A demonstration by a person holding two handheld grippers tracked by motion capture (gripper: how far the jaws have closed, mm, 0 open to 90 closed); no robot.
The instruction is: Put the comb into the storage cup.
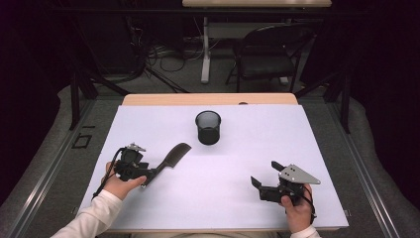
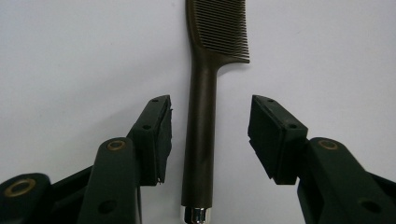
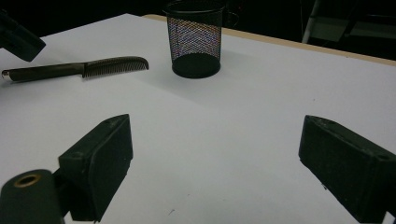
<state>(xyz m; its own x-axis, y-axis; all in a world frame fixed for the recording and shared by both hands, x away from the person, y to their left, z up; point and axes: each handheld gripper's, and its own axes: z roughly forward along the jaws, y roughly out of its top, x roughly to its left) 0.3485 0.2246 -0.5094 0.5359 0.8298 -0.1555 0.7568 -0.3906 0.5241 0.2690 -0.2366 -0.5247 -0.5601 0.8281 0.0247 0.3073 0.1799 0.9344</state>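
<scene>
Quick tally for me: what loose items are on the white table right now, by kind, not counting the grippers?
Comb: 1
Mesh cup: 1
Total: 2

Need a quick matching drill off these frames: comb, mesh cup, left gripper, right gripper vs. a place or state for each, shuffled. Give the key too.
Column 1:
1. comb
2. mesh cup
3. left gripper
4. right gripper

Column 2:
A. stands upright at the far middle of the white table
B. jaws open over bare table, nothing between them
C. lies flat, its handle between two pads that do not touch it
D. jaws open on either side of a dark handle

Pairs: 1-C, 2-A, 3-D, 4-B
</scene>
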